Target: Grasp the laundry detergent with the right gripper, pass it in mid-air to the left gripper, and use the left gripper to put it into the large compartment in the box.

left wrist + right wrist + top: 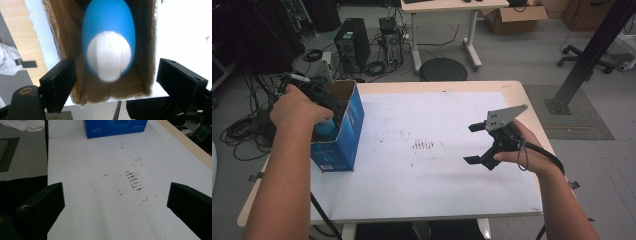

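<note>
A blue cardboard box (pixel 343 145) stands open-topped at the table's left edge. Inside it lies a blue bottle (pixel 326 127) with a white cap. My left gripper (pixel 329 107) hovers over the box mouth, mostly hidden under the hand. In the left gripper view the bottle (pixel 108 25) rests between the brown box walls (pixel 67 37), cap (pixel 108 57) toward me. My left gripper (pixel 116 72) is open wide, its jaws clear of the bottle. My right gripper (pixel 472 144) is open above the white table (pixel 437 180) at the right, with nothing in it (pixel 113 195).
Brown smudges (pixel 423 145) mark the middle of the white sheet (pixel 133 180). The blue box (pixel 115 127) lies far ahead of the right jaws. Beyond the table are a computer tower (pixel 353 45), floor cables, a round black stool (pixel 443 69) and a slanted black post (pixel 592 55).
</note>
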The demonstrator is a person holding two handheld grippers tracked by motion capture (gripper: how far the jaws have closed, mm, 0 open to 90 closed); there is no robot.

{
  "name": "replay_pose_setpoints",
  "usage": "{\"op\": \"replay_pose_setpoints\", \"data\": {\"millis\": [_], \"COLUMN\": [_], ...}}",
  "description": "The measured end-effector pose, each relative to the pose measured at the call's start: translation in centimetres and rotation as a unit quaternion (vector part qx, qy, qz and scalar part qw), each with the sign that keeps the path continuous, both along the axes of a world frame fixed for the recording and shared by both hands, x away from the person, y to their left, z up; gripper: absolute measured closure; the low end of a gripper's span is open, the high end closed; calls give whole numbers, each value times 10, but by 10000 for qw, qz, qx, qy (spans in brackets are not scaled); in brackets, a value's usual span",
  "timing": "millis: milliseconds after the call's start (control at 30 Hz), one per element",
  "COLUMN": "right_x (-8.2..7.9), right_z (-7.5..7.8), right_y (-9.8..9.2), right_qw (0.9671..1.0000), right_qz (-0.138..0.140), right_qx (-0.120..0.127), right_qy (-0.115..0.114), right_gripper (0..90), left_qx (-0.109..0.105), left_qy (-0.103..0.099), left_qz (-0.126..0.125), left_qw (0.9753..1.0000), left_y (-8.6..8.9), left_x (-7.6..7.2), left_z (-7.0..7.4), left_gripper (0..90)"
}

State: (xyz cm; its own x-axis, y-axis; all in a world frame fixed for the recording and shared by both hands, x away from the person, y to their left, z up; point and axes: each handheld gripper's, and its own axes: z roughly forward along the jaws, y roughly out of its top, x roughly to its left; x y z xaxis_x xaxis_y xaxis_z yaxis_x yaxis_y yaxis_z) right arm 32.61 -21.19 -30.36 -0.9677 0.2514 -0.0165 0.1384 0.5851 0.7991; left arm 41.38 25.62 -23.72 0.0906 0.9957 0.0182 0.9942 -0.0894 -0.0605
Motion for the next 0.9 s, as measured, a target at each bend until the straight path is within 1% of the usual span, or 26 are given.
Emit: {"op": "replay_pose_setpoints", "data": {"millis": [33, 67, 100, 133, 167, 200, 233, 333, 367, 400, 467, 533, 600, 633, 667, 700, 733, 833, 867, 900], "right_x": [0, -2, -2, -3, -3, -4, -4, -6, -7, -8, -8, -9, -10, -10, -11, -11, -11, -12, -13, -13], "right_z": [1, 2, 2, 4, 4, 5, 5, 7, 7, 8, 9, 11, 13, 13, 15, 15, 16, 17, 18, 18], "right_y": [0, -1, -1, -1, -1, -2, -2, -3, -3, -3, -4, -4, -4, -4, -4, -4, -4, -3, -3, -3], "right_qw": [10000, 10000, 10000, 10000, 10000, 10000, 10000, 10000, 10000, 10000, 10000, 9999, 9999, 9999, 9999, 9999, 9999, 9999, 9998, 9998], "right_qz": [0, -10, -10, -9, -9, -11, -11, -11, -13, -25, -26, -26, -18, -18, 0, 0, -3, 4, 10, 10], "right_qx": [1, -2, -2, 7, 7, 5, 5, -3, -3, -16, -16, -20, -25, -25, -27, -27, -32, -31, -40, -40], "right_qy": [-15, -24, -24, -42, -42, -55, -55, -71, -78, -90, -92, -96, -115, -115, -140, -140, -151, -168, -179, -179], "right_gripper": [15, 15, 15, 15, 15, 15, 15, 15, 15, 15, 15, 15, 15, 15, 15, 15, 15, 15, 15, 15], "left_qx": [2, 9, 9, 53, 53, 41, 41, 74, 86, 98, 101, 60, 73, 73, 96, 96, 86, 118, 102, 102], "left_qy": [-28, -47, -47, -107, -107, -113, -113, -173, -173, -157, -168, -201, -219, -219, -214, -214, -225, -192, -192, -192], "left_qz": [5, -24, -24, -67, -67, -124, -124, -158, -188, -274, -316, -383, -552, -552, -662, -662, -717, -926, -1070, -1070], "left_qw": [10000, 10000, 10000, 9999, 9999, 9998, 9998, 9997, 9996, 9995, 9993, 9990, 9982, 9982, 9975, 9975, 9971, 9954, 9940, 9940], "left_y": [0, -2, -2, -3, -3, -6, -6, -10, -12, -16, -19, -24, -33, -33, -39, -39, -43, -54, -61, -61], "left_x": [-1, -3, -3, -5, -5, -7, -7, -10, -11, -13, -14, -16, -19, -19, -21, -21, -22, -25, -26, -26], "left_z": [3, 8, 8, 14, 14, 20, 20, 28, 30, 34, 36, 39, 44, 44, 47, 47, 49, 53, 55, 55], "left_gripper": [167, 164, 154, 150, 149, 146, 135, 129, 126, 108, 101, 94, 84, 81, 78, 75, 75, 52, 43, 37]}}
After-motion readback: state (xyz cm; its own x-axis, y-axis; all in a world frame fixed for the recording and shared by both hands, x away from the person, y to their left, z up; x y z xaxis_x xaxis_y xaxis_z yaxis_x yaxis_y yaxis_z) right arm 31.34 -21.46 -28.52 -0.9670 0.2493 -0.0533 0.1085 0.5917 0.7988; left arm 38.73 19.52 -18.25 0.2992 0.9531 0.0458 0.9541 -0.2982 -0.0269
